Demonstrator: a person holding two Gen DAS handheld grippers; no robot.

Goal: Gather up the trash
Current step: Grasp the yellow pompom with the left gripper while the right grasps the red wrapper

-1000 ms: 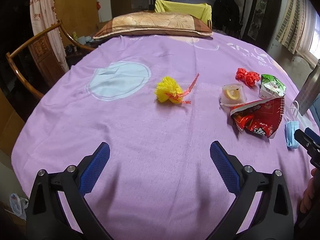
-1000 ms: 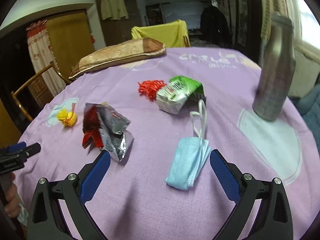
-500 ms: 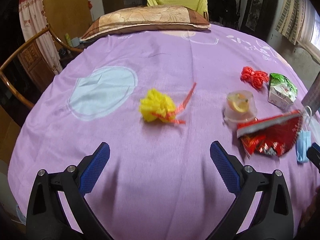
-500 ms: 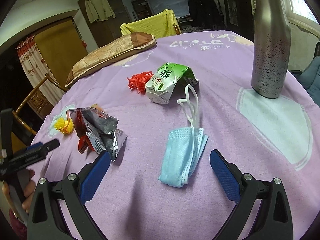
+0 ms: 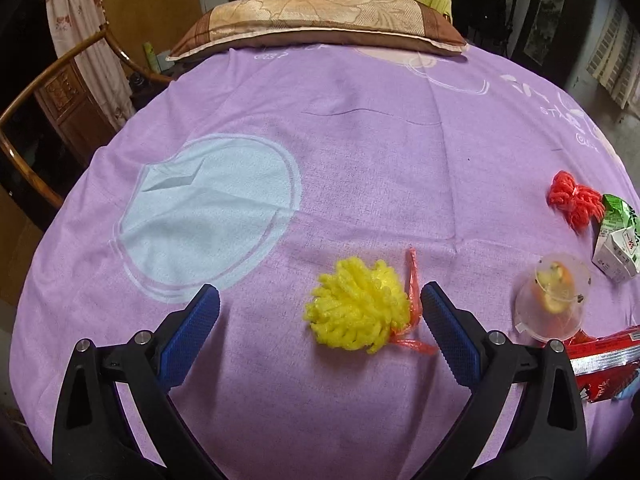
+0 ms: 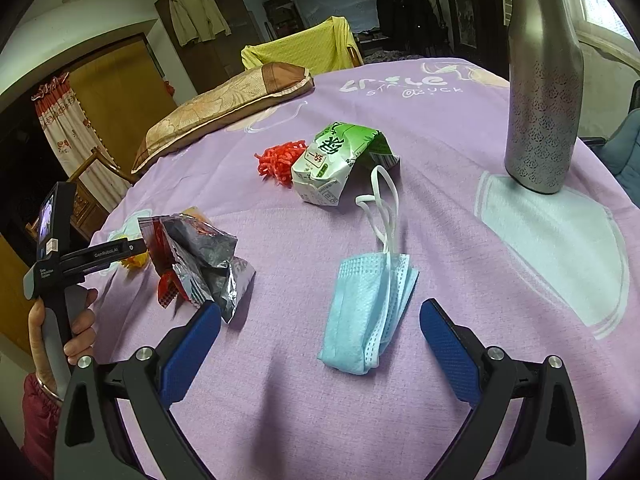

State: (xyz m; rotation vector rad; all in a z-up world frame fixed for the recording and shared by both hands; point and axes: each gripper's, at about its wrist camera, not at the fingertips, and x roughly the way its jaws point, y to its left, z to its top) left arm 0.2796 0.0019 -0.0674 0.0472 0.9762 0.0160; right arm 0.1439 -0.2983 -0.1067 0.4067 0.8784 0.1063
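Trash lies on the purple cloth (image 5: 360,140). My left gripper (image 5: 320,308) is open, with a yellow fuzzy ball (image 5: 358,314) and its red strip between the fingers, close to the right finger. A clear cup (image 5: 554,294), a red fuzzy ball (image 5: 574,198), a green-white carton (image 5: 618,246) and a red snack wrapper (image 5: 600,360) lie to its right. My right gripper (image 6: 320,332) is open over a folded blue face mask (image 6: 370,312). The crumpled wrapper (image 6: 200,264), the carton (image 6: 332,164) and the red ball (image 6: 280,160) lie beyond it.
A tall metal bottle (image 6: 542,76) stands at the right. A brown pillow (image 5: 320,20) lies at the far edge. A wooden chair (image 5: 24,128) stands left of the table. The left hand-held gripper (image 6: 60,264) shows at the left in the right wrist view.
My left gripper has moved forward and right, so the yellow ball now sits between its fingers. My right gripper has come a little closer to the face mask.
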